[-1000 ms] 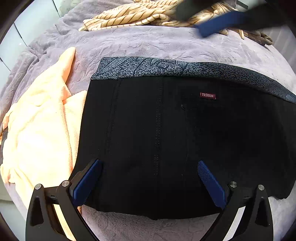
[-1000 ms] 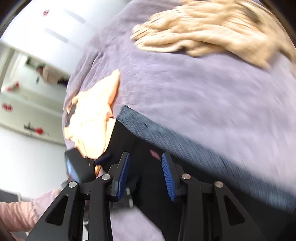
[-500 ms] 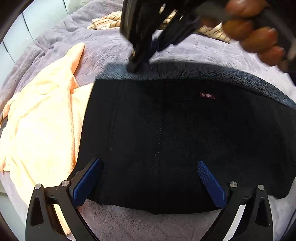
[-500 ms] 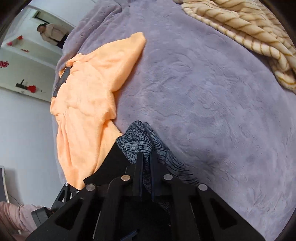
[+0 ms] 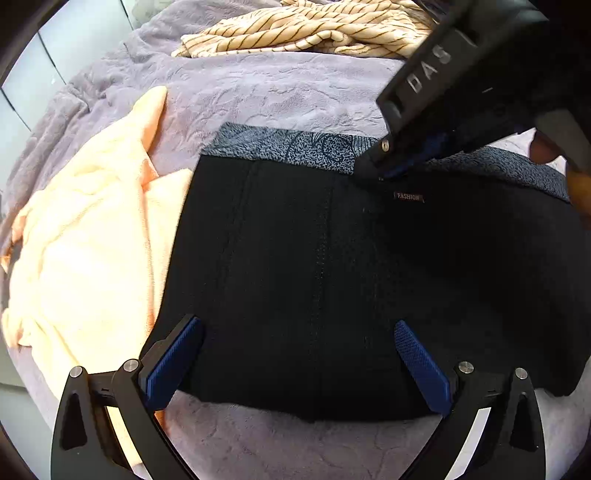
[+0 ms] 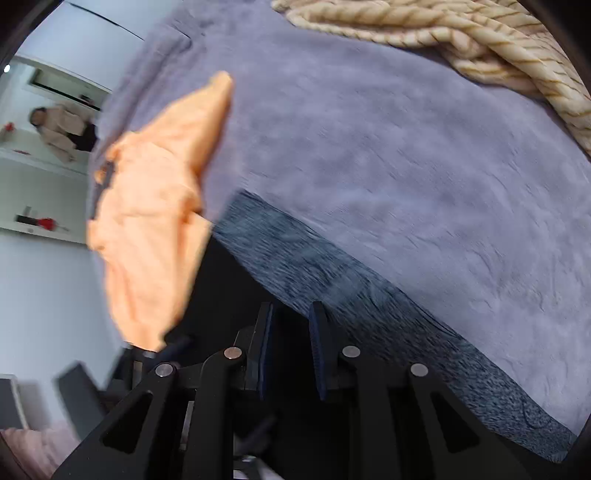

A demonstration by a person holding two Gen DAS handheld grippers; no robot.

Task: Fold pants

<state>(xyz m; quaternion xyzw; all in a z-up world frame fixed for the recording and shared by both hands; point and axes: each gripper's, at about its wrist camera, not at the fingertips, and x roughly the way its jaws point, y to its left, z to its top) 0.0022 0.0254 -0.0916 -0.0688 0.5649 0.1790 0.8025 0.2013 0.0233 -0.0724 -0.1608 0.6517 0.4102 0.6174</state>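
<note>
On the bed (image 5: 280, 92), black pants (image 5: 332, 288) lie flat, folded into a wide band.
Long axis runs 9 to 3 o'clock in the left view; the patterned waistband (image 5: 295, 149) forms the 12 o'clock edge, the hem edge lies at 6 o'clock. Left tongs (image 5: 299, 354) are released, jaws spread wide over the hem edge, pads clear of the cloth. Right tongs (image 6: 291, 332) stand at the waistband near the "FASHION" tag (image 5: 408, 196); their jaws have just been opening a little from a tight close, now a narrow gap. Whether cloth is pinched in that gap cannot be told. Orange cloth (image 5: 92, 240) lies at 9 o'clock, touching the pants; striped cloth (image 5: 314, 33) lies well apart at 12 o'clock. Judgement: the right tongs are nearer the waistband, the left nearer the hem.
</note>
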